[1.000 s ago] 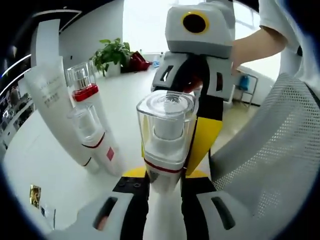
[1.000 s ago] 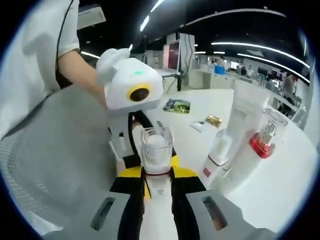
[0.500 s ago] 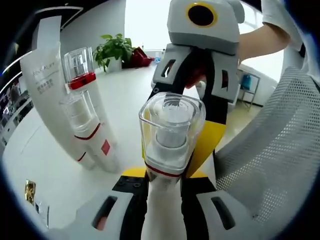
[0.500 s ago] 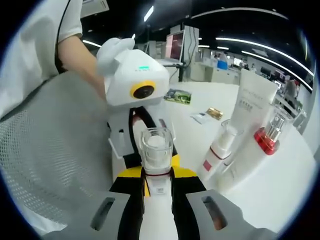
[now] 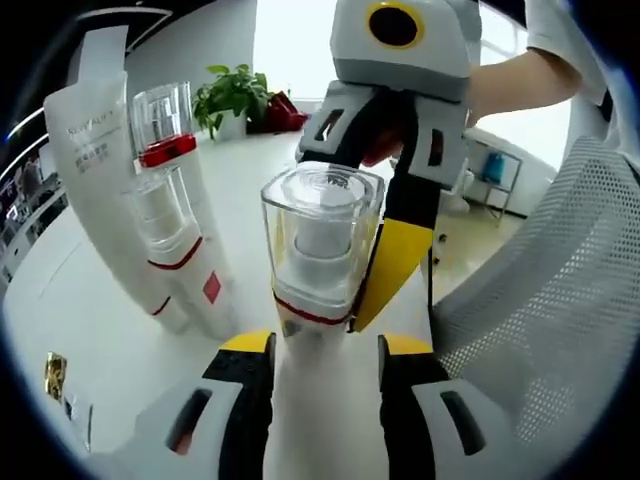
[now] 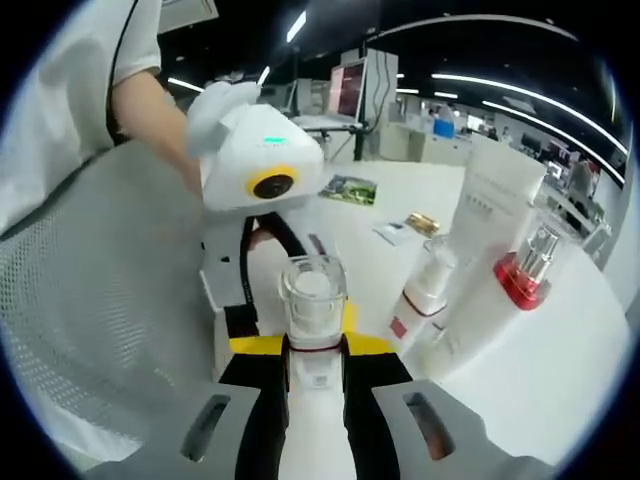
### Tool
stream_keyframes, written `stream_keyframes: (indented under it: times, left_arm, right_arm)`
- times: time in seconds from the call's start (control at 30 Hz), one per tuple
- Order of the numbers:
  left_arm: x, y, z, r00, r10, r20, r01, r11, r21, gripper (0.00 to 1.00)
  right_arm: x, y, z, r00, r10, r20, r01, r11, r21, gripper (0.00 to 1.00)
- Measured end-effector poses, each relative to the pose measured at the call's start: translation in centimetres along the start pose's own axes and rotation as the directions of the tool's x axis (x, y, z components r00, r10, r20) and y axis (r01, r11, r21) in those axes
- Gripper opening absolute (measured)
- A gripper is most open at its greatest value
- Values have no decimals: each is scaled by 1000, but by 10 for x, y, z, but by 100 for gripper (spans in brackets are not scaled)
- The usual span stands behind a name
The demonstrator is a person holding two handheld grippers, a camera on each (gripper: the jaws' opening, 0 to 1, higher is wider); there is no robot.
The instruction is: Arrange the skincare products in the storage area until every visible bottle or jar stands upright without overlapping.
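Your right gripper clamps the clear-capped bottle upright over the white table; your left gripper's jaws stand apart beside the bottle. Right of it in the right gripper view stand the red-collared bottle and tall white tube

Both cameras are facing each other across one clear-capped bottle, sitting very close to it. The left gripper view is looking past the bottle toward a window and a potted plant. The right gripper view is looking past the bottle toward office desks. Both are sharing the white tube standing beside the bottle.
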State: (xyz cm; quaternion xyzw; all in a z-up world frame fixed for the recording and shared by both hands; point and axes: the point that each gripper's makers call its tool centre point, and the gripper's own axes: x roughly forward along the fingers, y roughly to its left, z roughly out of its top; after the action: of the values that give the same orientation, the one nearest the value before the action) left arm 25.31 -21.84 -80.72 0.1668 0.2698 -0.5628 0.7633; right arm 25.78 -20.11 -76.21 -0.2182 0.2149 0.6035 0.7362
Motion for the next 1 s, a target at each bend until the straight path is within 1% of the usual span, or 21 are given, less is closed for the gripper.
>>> stream_keyframes:
  times: [0.1, 0.37, 0.53, 0.7, 0.87, 1.0]
  left_arm:
    - [-3, 1, 0, 1000, 7, 2, -7, 1000, -11, 38]
    - [-14, 8, -12, 999, 30, -17, -31, 999, -34, 43]
    - [-19, 12, -17, 998, 50, -25, -52, 997, -52, 45]
    - [-23, 12, -19, 998, 62, -26, -64, 996, -69, 45]
    - [-29, 13, -24, 997, 75, -30, -77, 993, -88, 45]
    - [-32, 12, -30, 996, 87, -35, -90, 990, -112, 45]
  right_arm:
    - [-3, -8, -3, 1000, -9, -2, 9, 1000, 3, 19]
    - [-9, -31, -10, 1000, -32, -2, 32, 999, 19, 19]
    - [-10, -42, -11, 1000, -19, 12, 19, 999, 29, 19]
    - [-10, -56, -12, 1000, -9, 28, 8, 999, 40, 19]
    - [-9, -67, -12, 1000, -7, 31, 6, 999, 32, 19]
    - [-7, -70, -11, 999, 4, 32, -5, 1000, 19, 19]
